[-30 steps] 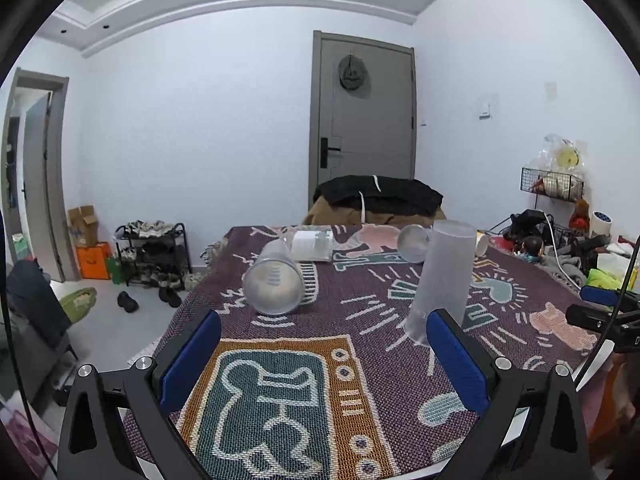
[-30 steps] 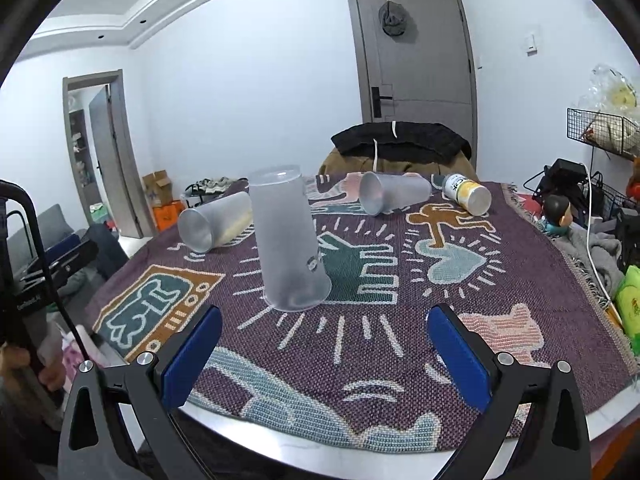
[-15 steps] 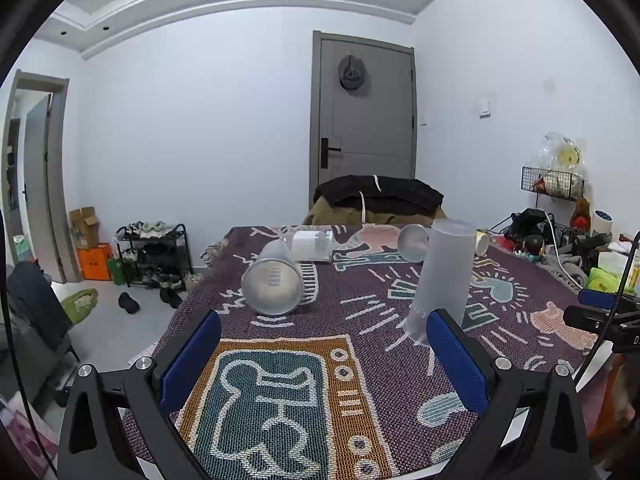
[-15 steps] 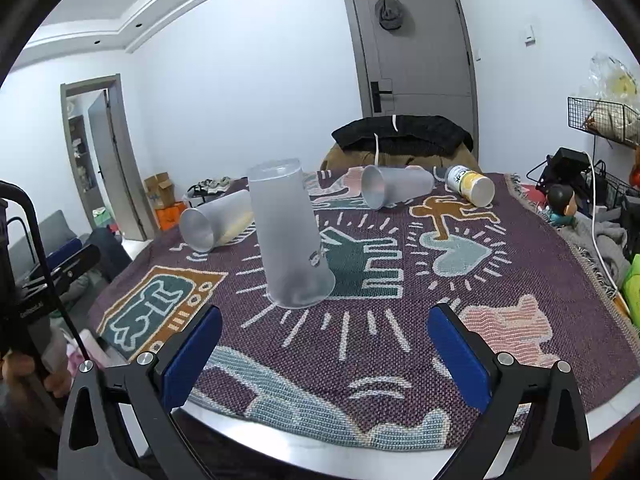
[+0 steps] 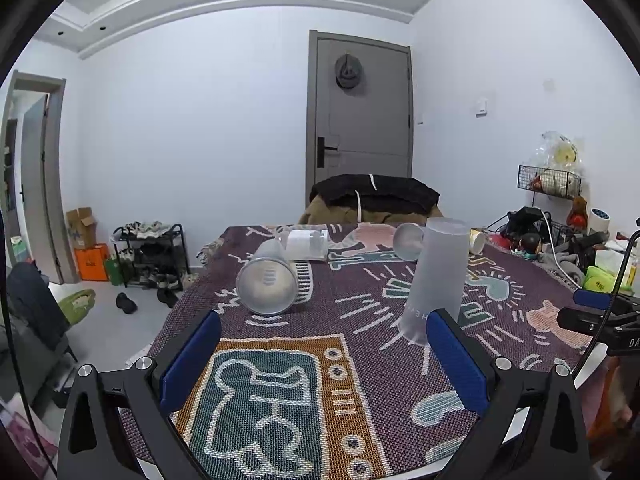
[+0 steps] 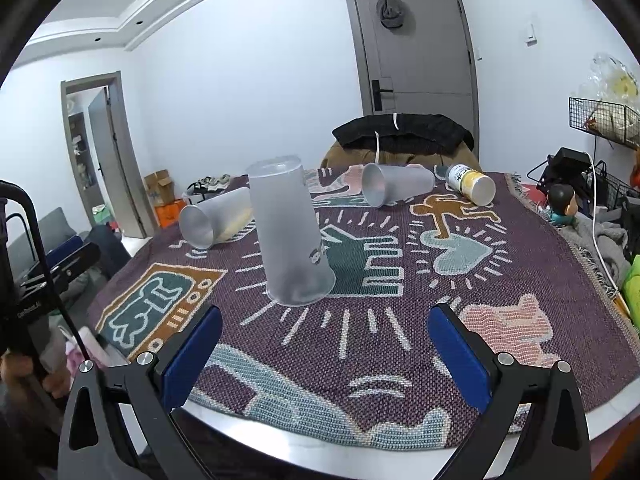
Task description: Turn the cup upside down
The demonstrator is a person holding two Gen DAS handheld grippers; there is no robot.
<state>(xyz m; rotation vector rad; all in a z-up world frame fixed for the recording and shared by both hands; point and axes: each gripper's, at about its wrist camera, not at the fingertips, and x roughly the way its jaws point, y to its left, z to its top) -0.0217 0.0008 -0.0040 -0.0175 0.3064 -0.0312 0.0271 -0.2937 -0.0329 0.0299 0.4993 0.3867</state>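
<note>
White walls and a grey door (image 6: 416,44) stand behind the worktop (image 6: 280,436), which carries a woven blanket (image 6: 400,312) with bright figures. Both my left tongs (image 5: 322,354) and my right tongs (image 6: 324,350) have their blue pads wide apart and hold nothing; they hang over the near edge. One frosted cup (image 6: 290,232) already stands with its mouth down on the blanket, at about 11 o'clock from my right tongs and near them. It is tall, translucent grey, wider at the rim than at the closed bottom, with a small print low on the wall, and it seems light and smooth. A second cup (image 5: 267,280) lies on its side at 11 o'clock from my left tongs, its open mouth toward me, and a third cup (image 6: 394,189) lies farther at 12 o'clock in the right view, beside a yellow can (image 6: 472,182). I judge the next step is the lying cup on the left. To do it well, I would close on the middle of its wall, not hard because thin plastic bends, then lift, turn the mouth down, and set it flat before I let go.
</note>
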